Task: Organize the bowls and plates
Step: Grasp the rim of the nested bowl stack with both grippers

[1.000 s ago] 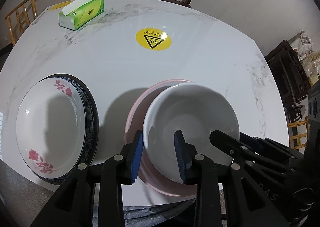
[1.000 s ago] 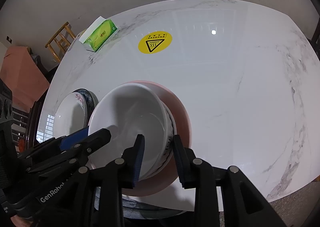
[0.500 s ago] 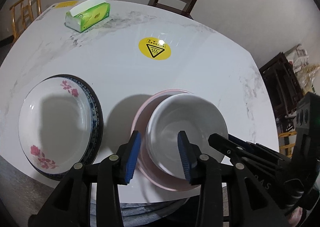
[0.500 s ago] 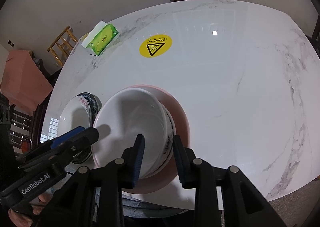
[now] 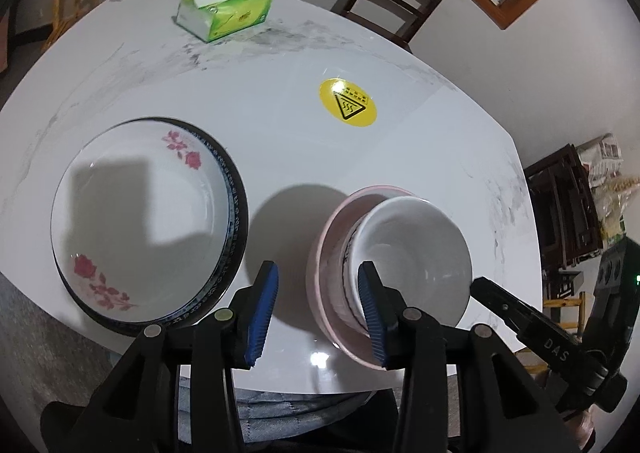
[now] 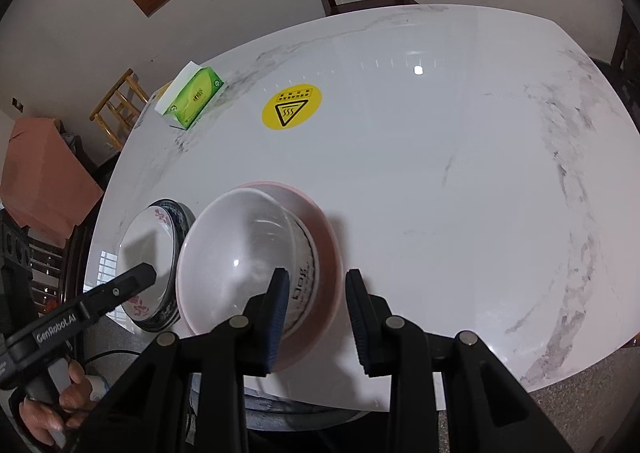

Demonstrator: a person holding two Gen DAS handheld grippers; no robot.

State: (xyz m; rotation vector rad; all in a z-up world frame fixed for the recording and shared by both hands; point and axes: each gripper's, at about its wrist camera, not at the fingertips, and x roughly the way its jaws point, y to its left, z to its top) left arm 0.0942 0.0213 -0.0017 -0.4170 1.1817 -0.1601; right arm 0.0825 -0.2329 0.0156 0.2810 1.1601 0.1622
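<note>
Now that the left tongs (image 5: pixel 316 303) have let go of the white bowl (image 5: pixel 412 261), their blue pads stand partly apart with bare table (image 5: pixel 280 141) between them; a second ago the bowl's near rim sat between those pads, and the jaws have just been opening as the tongs drew off to the left, so that only the right-hand pad overlaps the bowl's outer wall in the left wrist view, and whether it touches cannot be told. The bowl sits nested in the pink bowl (image 5: pixel 320 265), near the table's front edge. Across the same second the right tongs (image 6: pixel 314 315) have kept their narrow gap and their place at the stack's right side: one pad lies against the inside of the white bowl, the other hangs outside over the pink rim, and I cannot tell whether they truly pinch the wall. Just beside the stack, to its left, the flowered plate (image 5: pixel 140 221) rests on the dark-rimmed plate (image 5: pixel 236 213), untouched. By my judgement the bowl-stacking step is finished or nearly so, with bowls in one pile and plates in the other; what remains is for the right tongs to release.
</note>
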